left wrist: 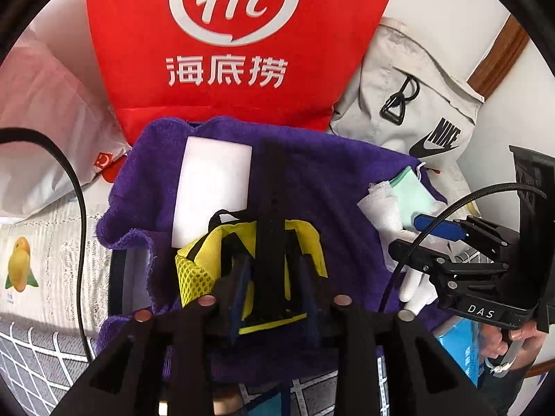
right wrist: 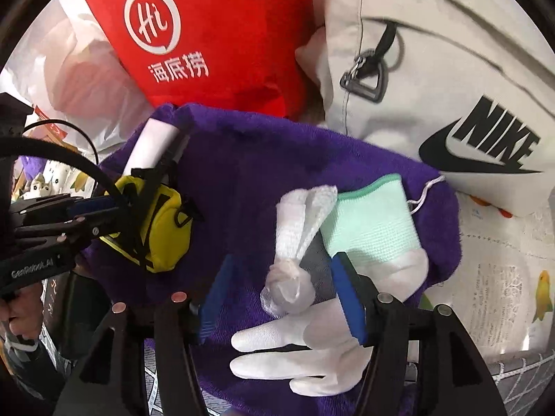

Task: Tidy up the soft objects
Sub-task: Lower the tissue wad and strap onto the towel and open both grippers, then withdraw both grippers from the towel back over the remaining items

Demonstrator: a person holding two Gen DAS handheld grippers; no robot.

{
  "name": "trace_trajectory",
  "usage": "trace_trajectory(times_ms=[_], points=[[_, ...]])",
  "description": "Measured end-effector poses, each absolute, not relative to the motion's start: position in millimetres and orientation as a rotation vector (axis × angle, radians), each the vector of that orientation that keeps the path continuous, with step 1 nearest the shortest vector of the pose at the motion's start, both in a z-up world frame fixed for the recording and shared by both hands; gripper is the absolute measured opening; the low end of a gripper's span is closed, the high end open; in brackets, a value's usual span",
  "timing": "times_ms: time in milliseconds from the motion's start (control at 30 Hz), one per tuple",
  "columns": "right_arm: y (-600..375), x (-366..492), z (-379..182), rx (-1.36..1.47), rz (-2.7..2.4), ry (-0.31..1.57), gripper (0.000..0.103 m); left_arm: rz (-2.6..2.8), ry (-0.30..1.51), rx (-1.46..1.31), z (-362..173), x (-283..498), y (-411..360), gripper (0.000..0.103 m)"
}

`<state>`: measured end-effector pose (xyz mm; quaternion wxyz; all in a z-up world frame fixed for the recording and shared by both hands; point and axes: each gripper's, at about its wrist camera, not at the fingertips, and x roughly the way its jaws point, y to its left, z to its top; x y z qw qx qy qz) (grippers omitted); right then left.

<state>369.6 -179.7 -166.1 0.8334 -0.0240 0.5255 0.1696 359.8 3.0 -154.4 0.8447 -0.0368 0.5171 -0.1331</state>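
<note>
**Both grippers over the purple towel, one gripping, one poised**

Left wrist view: the left gripper (left wrist: 274, 270) has its blue-padded jaws drawn in on the yellow pouch (left wrist: 249, 260), a black strap running straight ahead between them. The hold looks meant for lifting or shifting the pouch, which lies on the purple towel (left wrist: 312, 180). Just ahead and left of the tips lies a white sponge block (left wrist: 213, 187), close enough to be nudged. Beyond the towel's far edge a red bag (left wrist: 236, 52) stands like a wall, so forward room is short. To the right, the other tool's body crowds in (sideways travel there is limited).

Right wrist view: the right gripper (right wrist: 281, 294) stands wide apart and holds nothing. A knotted white cloth (right wrist: 295, 242) sits between the fingers, and the white glove (right wrist: 312, 346) lies beneath and nearer the camera, its mint cuff touching the right pad. I judge it is lined up to close on one of them. The towel's right edge falls just past the cuff; a grey Nike bag (right wrist: 451, 86) blocks ahead-right.
</note>
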Motion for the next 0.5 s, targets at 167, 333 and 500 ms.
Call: trace_trajectory(times_ms=[167,333,500], points=[[-181,359,-141,-0.02,0.348,1.055,0.059,-0.279,1.04,-0.063,-132,346,1,0.031],[-181,337,-115,-0.009,0.354,1.006,0.059,-0.299,0.967,-0.023,-100,322,-7,0.031],[-184,290,-90,-0.005,0.385,0.947,0.059,-0.329,0.876,0.002,-63,282,-14,0.031]])
